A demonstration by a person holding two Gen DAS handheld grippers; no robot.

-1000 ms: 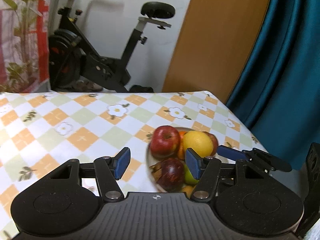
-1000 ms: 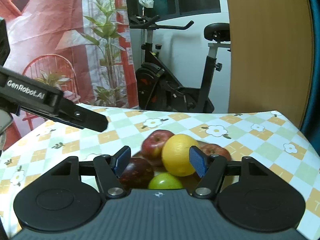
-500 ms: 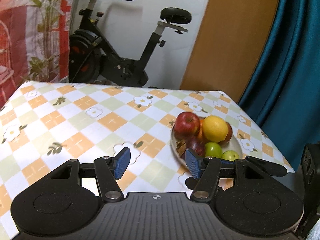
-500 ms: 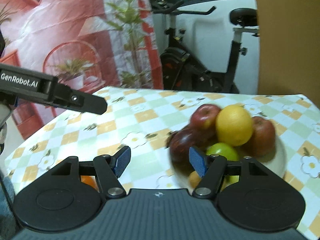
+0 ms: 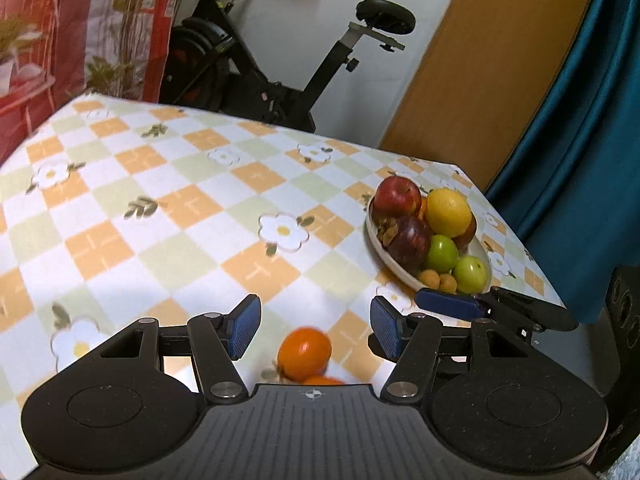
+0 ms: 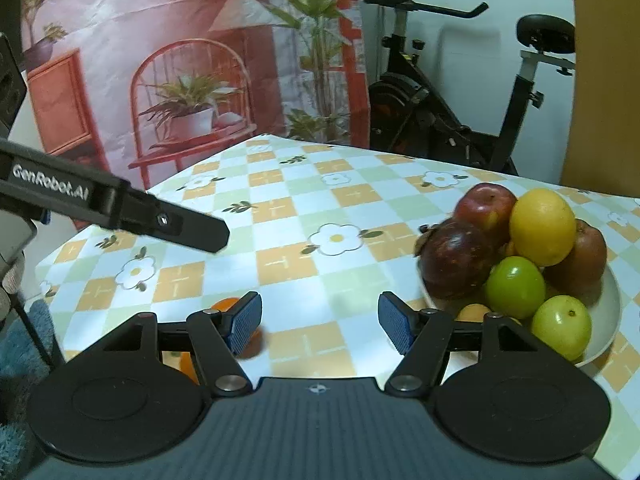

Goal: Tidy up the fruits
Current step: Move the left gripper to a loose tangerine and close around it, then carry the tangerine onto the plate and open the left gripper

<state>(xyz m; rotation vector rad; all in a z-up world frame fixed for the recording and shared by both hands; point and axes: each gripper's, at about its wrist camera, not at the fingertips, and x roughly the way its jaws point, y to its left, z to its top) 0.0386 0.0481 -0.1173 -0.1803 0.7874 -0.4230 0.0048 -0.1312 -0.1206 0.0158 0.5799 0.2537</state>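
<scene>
A white bowl (image 5: 375,240) (image 6: 608,320) on the right of the table holds red apples (image 5: 398,196), a yellow citrus (image 5: 448,212), green fruits (image 5: 442,254) and small orange ones. Outside the bowl, near the table's front edge, an orange (image 5: 305,352) lies on the cloth, with a second one half hidden behind it. My left gripper (image 5: 316,326) hangs open above that orange, pads clear of it. My right gripper (image 6: 320,326) is open and empty over bare cloth left of the bowl. The orange (image 6: 224,305) peeks out behind its left finger.
The table wears a checked floral cloth (image 5: 192,208). Behind it stand an exercise bike (image 5: 280,64), a printed backdrop (image 6: 180,60), a wooden panel and a teal curtain (image 5: 580,140). A finger (image 6: 120,208) of the left tool crosses the right wrist view.
Both grippers have drawn back and leftward from the bowl, which now sits to the right in both views. The loose oranges have come into sight. The jaws kept their width.
</scene>
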